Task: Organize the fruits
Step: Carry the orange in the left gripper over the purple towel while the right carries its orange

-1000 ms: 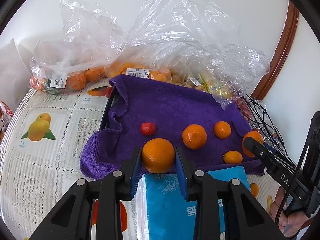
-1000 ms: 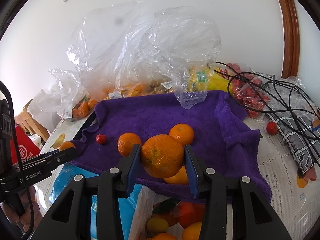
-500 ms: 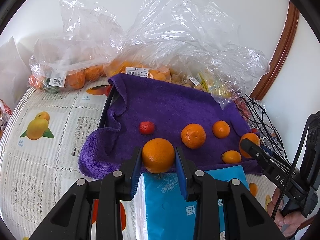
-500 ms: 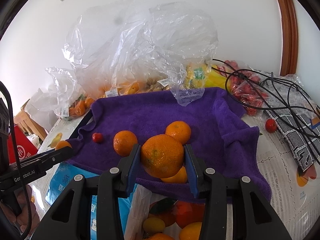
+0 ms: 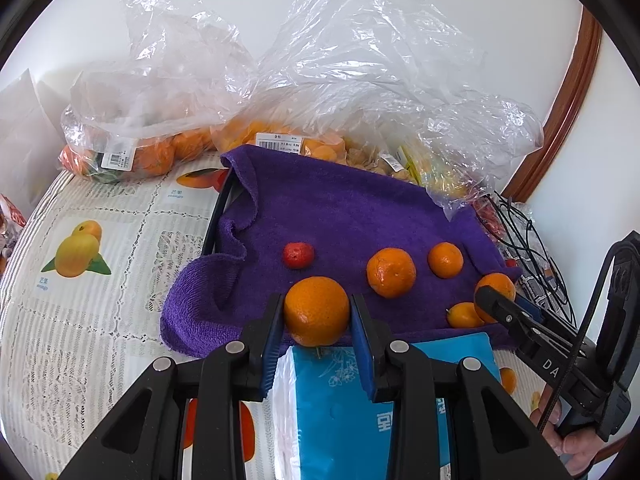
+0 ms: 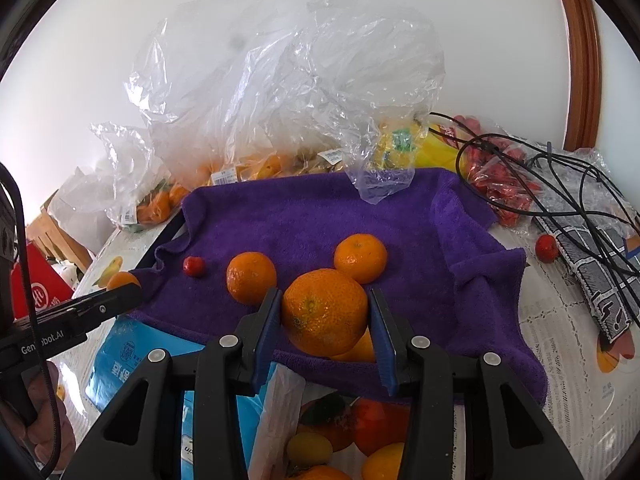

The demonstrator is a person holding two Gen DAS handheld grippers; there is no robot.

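Nothing has shifted: left gripper [image 5: 317,322] clamps a mandarin [image 5: 317,309] above the purple towel's [image 5: 340,216] near edge; right gripper [image 6: 324,326] clamps a larger mandarin [image 6: 324,312] likewise, nearer the towel's right edge.

I see a smooth orange [image 5: 317,309] pinched between my left hand-held gripper's [image 5: 316,334] blue pads, held above the near edge of the purple towel [image 5: 340,208]. A larger, dimpled mandarin [image 6: 324,312] sits clamped in my right hand-held gripper [image 6: 325,336]. On the towel lie two more mandarins [image 6: 251,278] [image 6: 361,258], a small red fruit [image 6: 194,266], and a little yellow-orange one [image 5: 464,316] near the right edge.
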